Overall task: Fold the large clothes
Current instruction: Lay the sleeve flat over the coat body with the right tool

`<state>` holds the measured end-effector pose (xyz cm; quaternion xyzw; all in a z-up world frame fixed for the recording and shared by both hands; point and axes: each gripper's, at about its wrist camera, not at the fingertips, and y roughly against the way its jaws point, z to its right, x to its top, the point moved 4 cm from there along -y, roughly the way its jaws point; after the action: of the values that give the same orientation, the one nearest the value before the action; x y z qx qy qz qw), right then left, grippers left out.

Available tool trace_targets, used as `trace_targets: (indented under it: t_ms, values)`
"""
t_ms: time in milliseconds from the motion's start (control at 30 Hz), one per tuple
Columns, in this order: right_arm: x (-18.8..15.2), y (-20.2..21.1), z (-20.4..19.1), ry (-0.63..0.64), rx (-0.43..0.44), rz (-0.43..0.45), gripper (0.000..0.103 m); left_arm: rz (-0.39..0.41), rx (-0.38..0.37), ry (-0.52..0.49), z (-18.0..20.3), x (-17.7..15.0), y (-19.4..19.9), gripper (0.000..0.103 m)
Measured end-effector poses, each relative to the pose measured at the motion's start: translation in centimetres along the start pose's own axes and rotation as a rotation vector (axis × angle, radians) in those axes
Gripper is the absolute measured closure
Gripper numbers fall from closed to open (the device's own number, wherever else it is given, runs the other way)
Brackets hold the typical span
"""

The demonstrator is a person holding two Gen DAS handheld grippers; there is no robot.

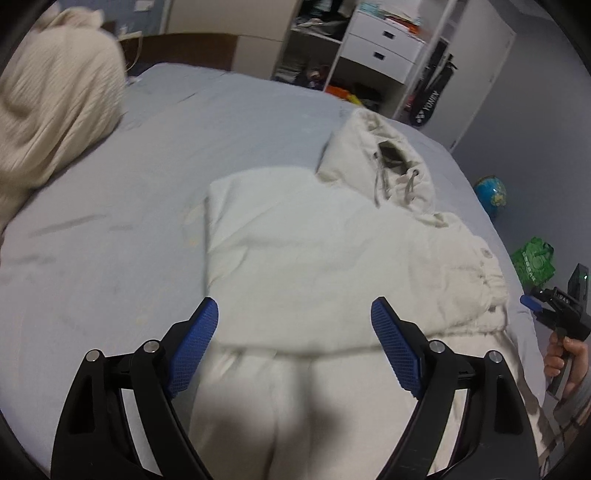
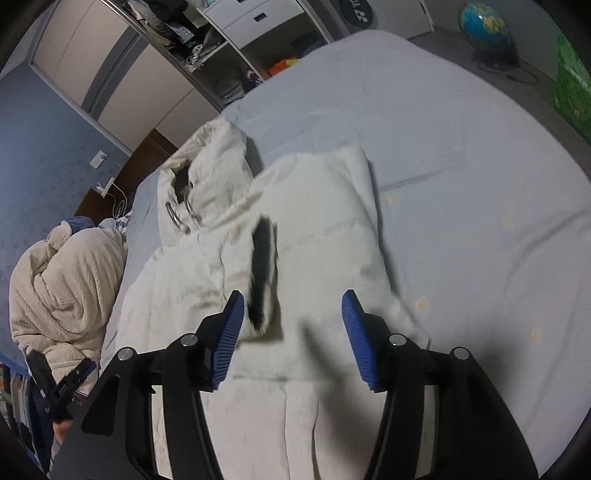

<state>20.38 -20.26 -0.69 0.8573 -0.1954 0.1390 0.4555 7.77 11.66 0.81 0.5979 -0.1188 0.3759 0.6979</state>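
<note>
A white hoodie (image 1: 314,251) lies on the grey bed, its sides folded in over the body and its hood (image 1: 388,155) toward the far edge. It also shows in the right wrist view (image 2: 295,229), with the hood (image 2: 207,173) at upper left and a sleeve cuff lying on top of the body. My left gripper (image 1: 293,314) is open and empty, hovering over the hoodie's lower part. My right gripper (image 2: 293,314) is open and empty, over the folded sleeve. In the left wrist view the right gripper (image 1: 532,301) shows at the bed's right edge.
A cream knit blanket (image 1: 51,107) is heaped at the bed's far left, also in the right wrist view (image 2: 66,288). The grey bed sheet (image 1: 129,221) surrounds the hoodie. A wardrobe with white drawers (image 1: 384,48), a globe (image 2: 484,26) and a green box (image 1: 533,262) stand beyond the bed.
</note>
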Motion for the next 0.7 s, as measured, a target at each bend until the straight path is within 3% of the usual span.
trace_targets:
  t_ms: [333,700]
  values:
    - [6.4,-3.2,-3.1,0.098,0.024,-0.029,0.044,0.036,0.011,-0.030,1.1,5.3,-5.7,0.021]
    - [14.3,-12.0,-7.2,0.146,0.045,-0.081,0.040,0.033,0.064,-0.010,-2.0,2.2,-9.8,0.018]
